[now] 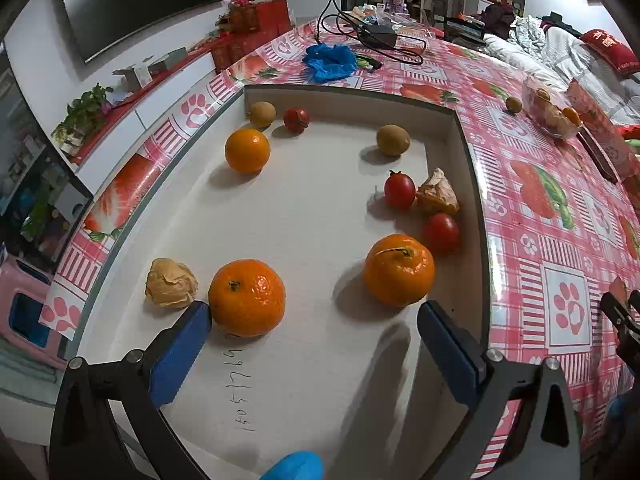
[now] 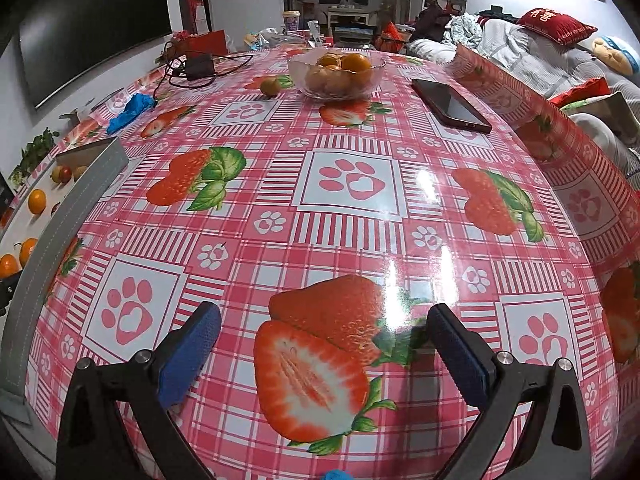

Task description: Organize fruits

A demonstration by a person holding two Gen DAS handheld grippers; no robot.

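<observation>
My left gripper [image 1: 314, 312] hangs open over a shallow white tray [image 1: 312, 380]. Its left fingertip [image 1: 198, 318] touches or nearly touches a near orange [image 1: 247, 297]; a second orange [image 1: 399, 269] sits just beyond the right fingertip [image 1: 430, 316]. A third orange [image 1: 247, 149], three cherry tomatoes [image 1: 399, 190], two kiwis [image 1: 393, 140] and two papery husk fruits [image 1: 171, 282] are scattered in the tray. My right gripper [image 2: 324, 320] is open over bare tablecloth, holding nothing. A glass bowl [image 2: 340, 88] of oranges stands far ahead, with a small round fruit [image 2: 271, 86] beside it.
The tray's raised wall [image 2: 60, 216] runs along the left of the right wrist view. A dark phone [image 2: 450, 105], a blue glove [image 2: 132, 110] and a charger with cables [image 2: 198, 68] lie on the strawberry-print tablecloth [image 2: 352, 184]. A sofa with a red cushion [image 2: 556, 28] is at right.
</observation>
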